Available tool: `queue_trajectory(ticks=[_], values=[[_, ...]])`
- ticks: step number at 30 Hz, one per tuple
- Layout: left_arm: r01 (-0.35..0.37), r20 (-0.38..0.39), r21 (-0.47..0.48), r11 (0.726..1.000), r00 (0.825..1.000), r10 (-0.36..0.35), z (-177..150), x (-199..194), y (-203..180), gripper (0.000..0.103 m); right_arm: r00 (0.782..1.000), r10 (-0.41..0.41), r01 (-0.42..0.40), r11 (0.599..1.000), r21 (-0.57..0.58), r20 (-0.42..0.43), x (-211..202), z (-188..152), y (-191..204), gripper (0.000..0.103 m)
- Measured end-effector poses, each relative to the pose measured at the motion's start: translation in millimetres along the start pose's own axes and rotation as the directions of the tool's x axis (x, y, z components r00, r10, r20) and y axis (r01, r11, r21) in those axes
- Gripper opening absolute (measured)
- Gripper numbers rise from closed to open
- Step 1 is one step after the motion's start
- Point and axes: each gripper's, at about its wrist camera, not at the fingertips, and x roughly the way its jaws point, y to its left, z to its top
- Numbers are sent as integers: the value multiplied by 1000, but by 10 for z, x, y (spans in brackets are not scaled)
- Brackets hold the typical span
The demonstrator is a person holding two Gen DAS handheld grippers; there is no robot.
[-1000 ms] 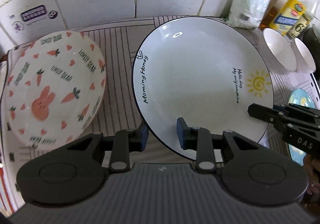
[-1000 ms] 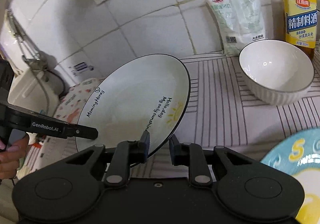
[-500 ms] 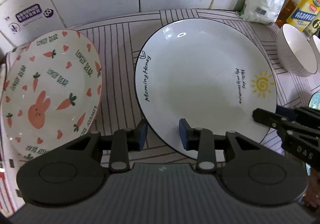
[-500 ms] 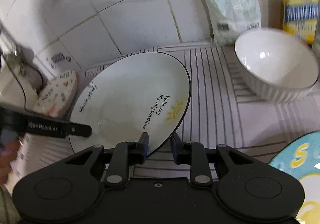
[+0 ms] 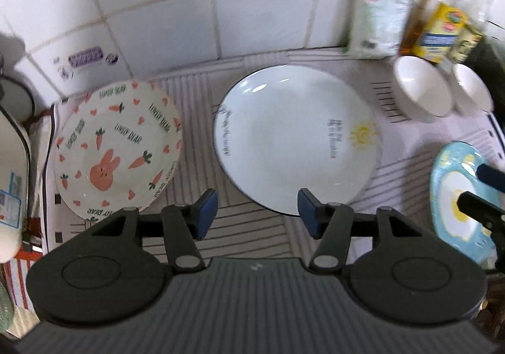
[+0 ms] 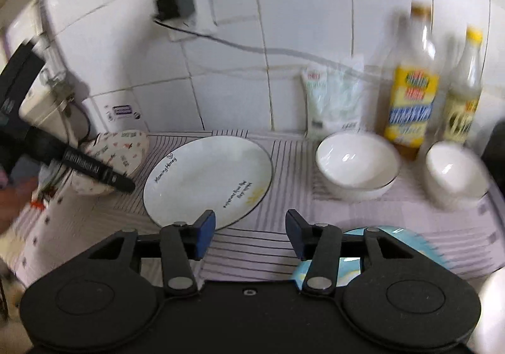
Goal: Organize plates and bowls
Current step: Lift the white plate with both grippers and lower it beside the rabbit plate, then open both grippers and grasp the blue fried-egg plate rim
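A white plate with a sun drawing [image 5: 296, 139] [image 6: 208, 180] lies flat on the striped mat [image 5: 202, 98]. My left gripper [image 5: 257, 212] hangs above its near rim, jaws opening, nothing between the blue pads [image 5: 206, 212]. My right gripper [image 6: 251, 232] hovers off the plate's right edge, jaws also opening and empty. Left of the white plate is a rabbit-and-carrot plate [image 5: 116, 149] [image 6: 120, 145]. Two white bowls [image 5: 419, 92] [image 6: 356, 161] stand at the back right. A blue egg-pattern plate [image 5: 454, 196] [image 6: 394, 234] lies near the right gripper.
Oil and sauce bottles [image 6: 410, 95] and a white bag [image 6: 334, 101] stand against the tiled wall behind the bowls. A charger [image 6: 173, 7] with its cable hangs on the wall. A white appliance [image 5: 9, 164] stands at the mat's left end.
Both grippers have let go of the white plate's rim, opened wider and pulled up and back. The plate, tilted a second ago, now rests flat on the mat.
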Motion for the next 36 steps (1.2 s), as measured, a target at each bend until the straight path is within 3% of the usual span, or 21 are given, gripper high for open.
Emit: queue_trajectory(ticks=[9, 16, 20, 23, 27, 32, 36], values=[[90, 46, 150, 985, 994, -97, -8, -455, -651, 65, 993, -80, 79, 997, 8, 90, -872, -171, -206, 66], [131, 29, 252, 959, 989, -142, -59, -475, -1316, 69, 988, -144, 141, 988, 65, 47, -1090, -564, -537, 67], [143, -28, 236, 961, 990, -141, -89, -466, -1594, 70, 988, -157, 155, 981, 115, 9, -1164, -652, -732, 67], [186, -63, 193, 963, 982, -177, -116, -470, -1730, 74, 990, -136, 132, 987, 90, 43, -1307, -597, -755, 72], [158, -62, 205, 966, 987, -149, -188, -391, -1930, 79, 991, -126, 123, 990, 73, 43, -1228, -687, -911, 74], [117, -94, 189, 975, 991, -100, -298, -85, -2056, 86, 993, -120, 114, 978, 176, 19, -921, -1057, -1192, 74], [117, -68, 195, 974, 992, -106, -417, 296, -2098, 86, 999, -47, 49, 951, 306, -14, -633, -1298, -1392, 74]])
